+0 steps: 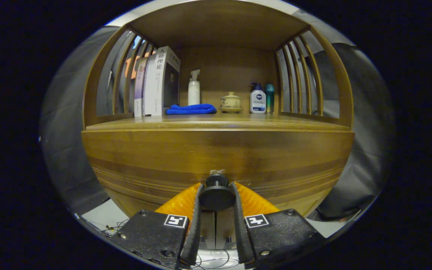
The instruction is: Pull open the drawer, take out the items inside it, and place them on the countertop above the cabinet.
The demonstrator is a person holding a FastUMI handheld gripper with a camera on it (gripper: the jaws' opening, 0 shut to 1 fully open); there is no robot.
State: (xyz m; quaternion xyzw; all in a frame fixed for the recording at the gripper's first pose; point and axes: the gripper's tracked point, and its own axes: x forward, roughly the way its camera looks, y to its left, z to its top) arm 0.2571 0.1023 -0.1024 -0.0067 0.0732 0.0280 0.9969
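A wooden cabinet fills the space ahead, its drawer front (216, 157) wide and closed against the frame. A round dark knob (216, 195) sticks out from the drawer's lower middle. My gripper (216, 189) is shut on that knob, one finger pressing each side. Above the drawer runs the wooden countertop (294, 122), inside an open shelf with slatted sides. The drawer's contents are hidden.
On the countertop stand several books (156, 84) at the left, a white pump bottle (194, 90), a folded blue cloth (191, 109), a small lidded ceramic cup (231, 102), a white-and-blue bottle (257, 99) and a teal bottle (270, 98). Bare countertop lies in front of them.
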